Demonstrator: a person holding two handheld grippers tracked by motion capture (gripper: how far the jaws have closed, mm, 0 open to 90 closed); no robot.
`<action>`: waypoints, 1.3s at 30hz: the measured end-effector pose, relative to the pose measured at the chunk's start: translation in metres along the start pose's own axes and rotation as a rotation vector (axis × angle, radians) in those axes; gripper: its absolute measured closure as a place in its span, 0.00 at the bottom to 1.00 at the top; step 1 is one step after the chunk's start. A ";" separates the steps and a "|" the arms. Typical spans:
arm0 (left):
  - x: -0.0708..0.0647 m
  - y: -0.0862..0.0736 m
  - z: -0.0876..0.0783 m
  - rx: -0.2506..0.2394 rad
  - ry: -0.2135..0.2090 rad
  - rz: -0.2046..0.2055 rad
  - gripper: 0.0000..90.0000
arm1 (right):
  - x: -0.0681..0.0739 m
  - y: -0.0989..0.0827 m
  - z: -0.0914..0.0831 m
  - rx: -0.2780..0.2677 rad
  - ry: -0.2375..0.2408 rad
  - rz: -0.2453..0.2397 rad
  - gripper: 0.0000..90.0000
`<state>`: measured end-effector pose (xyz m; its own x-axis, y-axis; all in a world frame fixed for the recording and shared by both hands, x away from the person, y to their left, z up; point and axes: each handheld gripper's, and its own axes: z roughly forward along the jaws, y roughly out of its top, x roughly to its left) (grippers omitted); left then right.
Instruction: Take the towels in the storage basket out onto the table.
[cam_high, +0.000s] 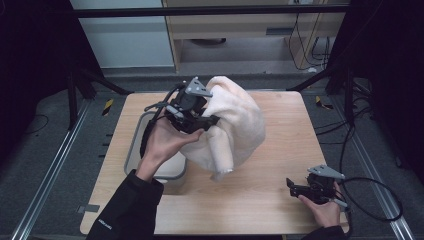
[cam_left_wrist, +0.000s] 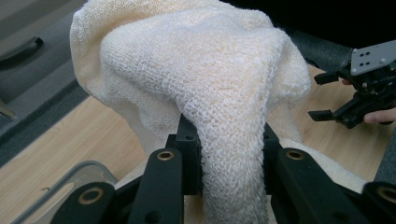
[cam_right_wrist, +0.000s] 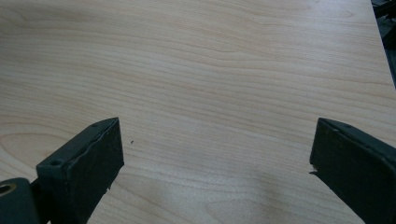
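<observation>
A cream towel (cam_high: 234, 125) hangs bunched above the middle of the wooden table (cam_high: 260, 200). My left gripper (cam_high: 212, 120) is shut on a fold of it and holds it up in the air. In the left gripper view the towel (cam_left_wrist: 205, 79) rises between the two black jaws, which pinch a thick strand of it (cam_left_wrist: 231, 177). My right gripper (cam_high: 291, 186) rests low near the table's front right corner, open, with nothing between its jaws. The right gripper view looks past the spread jaws onto bare wood (cam_right_wrist: 210, 84). The left gripper view also catches the right gripper (cam_left_wrist: 327, 95) farther off.
A grey bin (cam_high: 170, 172) with a pale rim stands on the left part of the table, under my left hand. Its rim (cam_left_wrist: 70, 179) shows in the left gripper view. Black frame legs and cables lie around the table.
</observation>
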<state>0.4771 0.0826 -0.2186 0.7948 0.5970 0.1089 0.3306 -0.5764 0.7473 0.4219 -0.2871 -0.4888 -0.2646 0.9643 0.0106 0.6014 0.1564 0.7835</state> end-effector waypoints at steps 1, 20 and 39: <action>-0.001 -0.001 0.005 0.005 -0.003 0.000 0.79 | 0.000 0.000 0.000 -0.001 -0.001 0.001 0.03; -0.007 -0.033 0.084 0.067 -0.071 -0.054 0.78 | -0.003 -0.001 0.000 -0.007 -0.014 0.015 0.04; -0.029 -0.059 0.142 0.088 -0.113 -0.079 0.74 | -0.004 -0.003 0.001 -0.005 -0.021 0.009 0.04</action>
<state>0.5066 0.0197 -0.3590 0.8152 0.5786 -0.0261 0.4335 -0.5797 0.6900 0.4224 -0.2915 -0.4916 -0.2427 0.9701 0.0048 0.6003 0.1463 0.7863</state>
